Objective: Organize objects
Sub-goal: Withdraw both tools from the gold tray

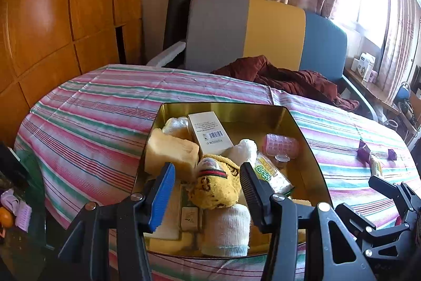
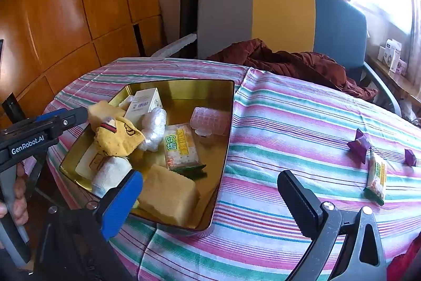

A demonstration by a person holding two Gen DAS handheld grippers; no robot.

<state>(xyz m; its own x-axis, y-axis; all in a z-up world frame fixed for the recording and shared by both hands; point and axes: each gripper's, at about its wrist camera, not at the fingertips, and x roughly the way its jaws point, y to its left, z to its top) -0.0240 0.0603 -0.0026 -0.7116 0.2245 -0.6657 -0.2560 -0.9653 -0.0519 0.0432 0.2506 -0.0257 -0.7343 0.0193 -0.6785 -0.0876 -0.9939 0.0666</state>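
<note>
A gold metal tin sits on the striped tablecloth and holds several items: a yellow sock, white socks, yellow sponges, a white box, a pink roller and a cracker packet. My left gripper is open with its jaws on either side of the yellow sock, over the tin. My right gripper is open and empty above the tin's near right corner. On the cloth to the right lie a snack packet and two purple pieces.
A striped tablecloth covers the round table. A dark red jacket lies on a grey, yellow and blue sofa behind it. Wooden cabinets stand on the left. A windowsill with boxes is on the right.
</note>
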